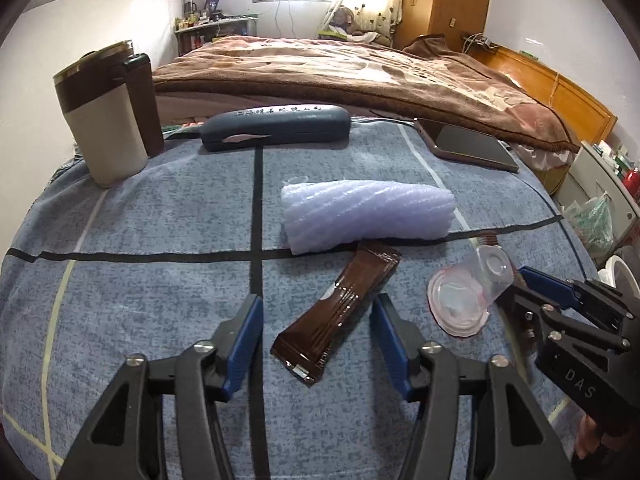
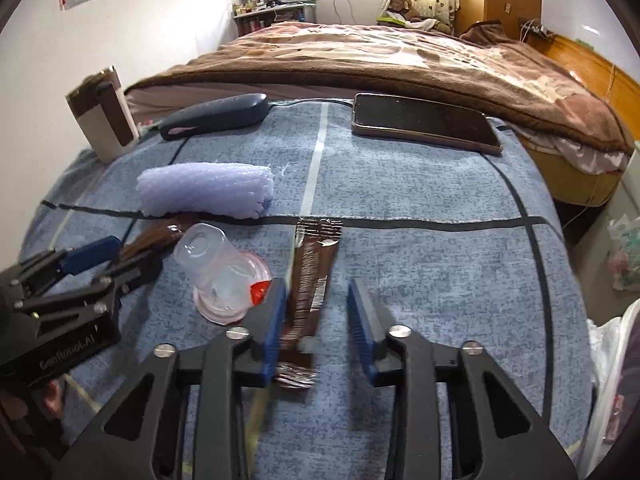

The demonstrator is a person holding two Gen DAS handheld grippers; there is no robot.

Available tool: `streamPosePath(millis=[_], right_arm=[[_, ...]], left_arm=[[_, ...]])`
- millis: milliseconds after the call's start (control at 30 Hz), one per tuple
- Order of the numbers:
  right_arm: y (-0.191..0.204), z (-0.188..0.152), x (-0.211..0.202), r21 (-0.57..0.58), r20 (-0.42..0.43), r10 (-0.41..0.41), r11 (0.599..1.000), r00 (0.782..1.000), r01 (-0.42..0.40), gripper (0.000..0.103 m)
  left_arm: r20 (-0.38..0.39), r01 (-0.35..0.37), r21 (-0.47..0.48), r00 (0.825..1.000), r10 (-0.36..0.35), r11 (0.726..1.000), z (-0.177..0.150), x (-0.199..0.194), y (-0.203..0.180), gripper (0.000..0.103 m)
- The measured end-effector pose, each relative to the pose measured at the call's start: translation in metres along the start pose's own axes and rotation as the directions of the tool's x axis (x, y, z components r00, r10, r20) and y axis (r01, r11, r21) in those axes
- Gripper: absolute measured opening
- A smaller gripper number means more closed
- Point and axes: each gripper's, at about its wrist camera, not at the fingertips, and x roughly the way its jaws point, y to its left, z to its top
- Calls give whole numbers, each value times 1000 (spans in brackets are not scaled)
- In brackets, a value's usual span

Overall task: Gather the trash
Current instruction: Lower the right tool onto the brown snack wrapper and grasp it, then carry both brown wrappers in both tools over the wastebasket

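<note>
Trash lay scattered over a blue-grey mottled cloth (image 1: 160, 216) crossed by black lines.

In the left wrist view, we saw a glossy dark-brown foil sachet (image 1: 336, 312) lying flat at lower centre. Its long axis ran diagonally, with one crimped end pointing to the lower left and the other to the upper right. That upper end was tucked just under a roll of pale lilac foam sheet (image 1: 368, 216). The left gripper (image 1: 318, 320) straddled the sachet with its blue pads moderately apart. Cloth showed clearly beside the left pad, so nothing was clamped.

To the right, a clear plastic cup with a pink lid (image 1: 480, 284) lay on its side, base toward the upper right.

In the right wrist view, a second brown foil wrapper with silvery print (image 2: 312, 276) lay at centre. Its long axis ran almost straight up the frame, the top crimp touching a black line. The right gripper (image 2: 318, 300) stood over its lower half, fairly narrow. The wrapper sat against the left pad, and a gap remained before the right pad. The wrapper's near end was blurred.
</note>
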Motion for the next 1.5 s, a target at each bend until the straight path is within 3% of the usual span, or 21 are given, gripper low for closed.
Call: streamPosePath(millis=[100,233,500,1033,1500], right_arm=[[-1,0,1,4,0,-5,1000,1000,5,23],[-3,0,1,12,3,1,1000,1000,-1,23],[-6,-1,0,31,5,15,999,1000,-15,22],[-11,-8,-11,51,26,45,998,999,-47,21],[-31,-18,-59,85,103,43,995,994,-52,21]], left_arm=[[1,10,-3,1000,-10,1000,1,1,-1,51],[-1,10,10,1000,-10,1000,2,3,-4,38],[-1,18,38,1000,-18,999,3,4,-12,24],[29,10,17,1000,-10,1000,-12,-24,-16,24],[111,6,40,994,-10,999,-22,-79,-48,24]])
